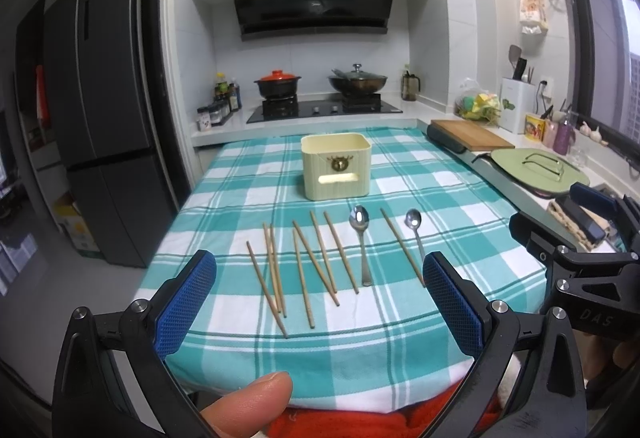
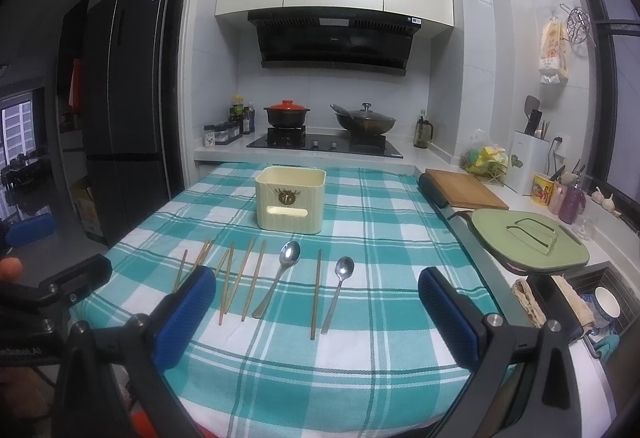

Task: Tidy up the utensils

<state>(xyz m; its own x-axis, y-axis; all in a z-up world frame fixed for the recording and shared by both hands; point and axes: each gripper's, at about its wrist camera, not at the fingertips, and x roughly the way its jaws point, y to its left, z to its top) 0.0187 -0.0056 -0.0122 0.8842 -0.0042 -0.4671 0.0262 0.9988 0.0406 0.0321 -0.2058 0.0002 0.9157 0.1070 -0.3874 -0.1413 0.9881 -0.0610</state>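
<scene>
Several wooden chopsticks point(image 1: 304, 270) lie side by side on the teal checked tablecloth point(image 1: 460, 205), with two metal spoons point(image 1: 362, 242) among them at the right. A cream utensil holder point(image 1: 336, 165) stands upright behind them. My left gripper point(image 1: 320, 280) is open and empty, hovering above the near ends of the chopsticks. In the right wrist view the chopsticks point(image 2: 240, 278), the spoons point(image 2: 338, 290) and the holder point(image 2: 290, 197) show too. My right gripper point(image 2: 316, 296) is open and empty, over the near part of the cloth.
A counter runs along the right with a wooden cutting board point(image 2: 466, 189), a green lid point(image 2: 528, 238) and a sink point(image 2: 592, 302). A stove with two pots point(image 1: 320, 85) is behind the table. A fridge point(image 1: 104, 117) stands at the left.
</scene>
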